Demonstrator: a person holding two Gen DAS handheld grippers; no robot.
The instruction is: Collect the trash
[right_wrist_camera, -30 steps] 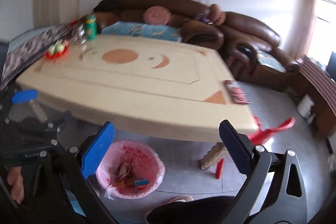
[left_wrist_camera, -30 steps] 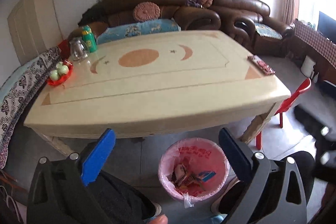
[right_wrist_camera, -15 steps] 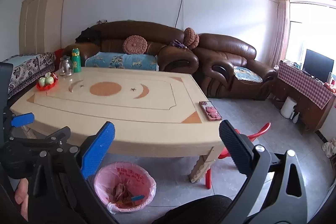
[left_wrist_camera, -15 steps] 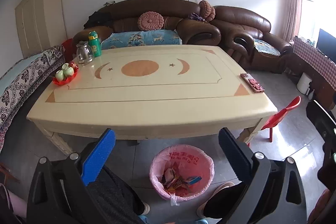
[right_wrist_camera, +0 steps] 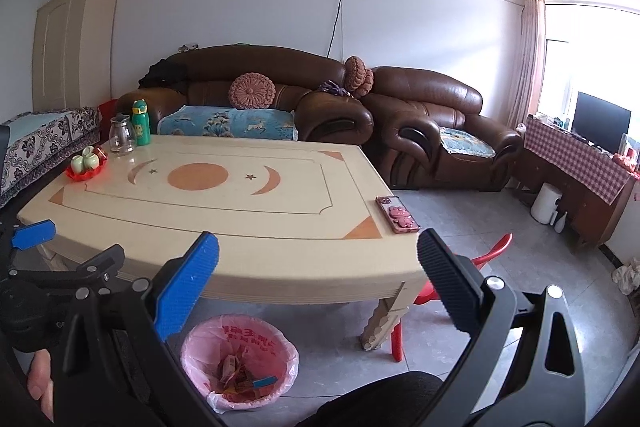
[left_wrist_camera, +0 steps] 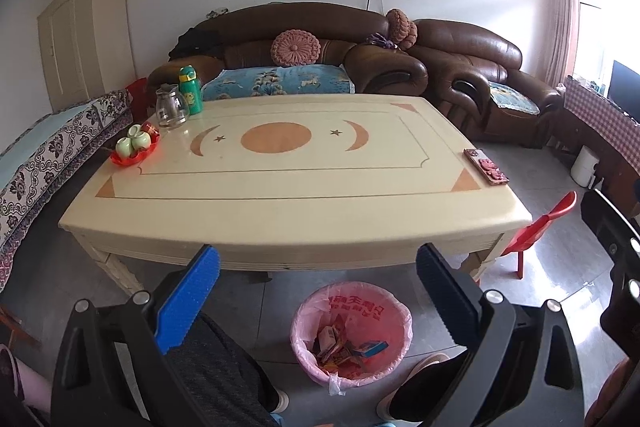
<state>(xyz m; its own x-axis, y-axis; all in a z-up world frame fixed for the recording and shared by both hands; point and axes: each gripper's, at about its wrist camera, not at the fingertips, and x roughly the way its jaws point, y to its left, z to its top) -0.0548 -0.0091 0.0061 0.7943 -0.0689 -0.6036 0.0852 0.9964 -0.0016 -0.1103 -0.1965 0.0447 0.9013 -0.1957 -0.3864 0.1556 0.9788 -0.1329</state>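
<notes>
two empty grippers above a cleared table

the left gripper (left_wrist_camera: 318, 291) and right gripper (right_wrist_camera: 318, 281) both gape apart, holding nothing. wrappers (left_wrist_camera: 340, 345) already lie in the pink-lined bin (left_wrist_camera: 394, 307) under the table (left_wrist_camera: 280, 219). collecting looks finished; next means scanning for leftovers.

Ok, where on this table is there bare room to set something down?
The table is bare through the middle and along the near edge. Crowded only at the far left corner, by the red tray, glass jug and green bottle; a phone lies at the right edge.
</notes>
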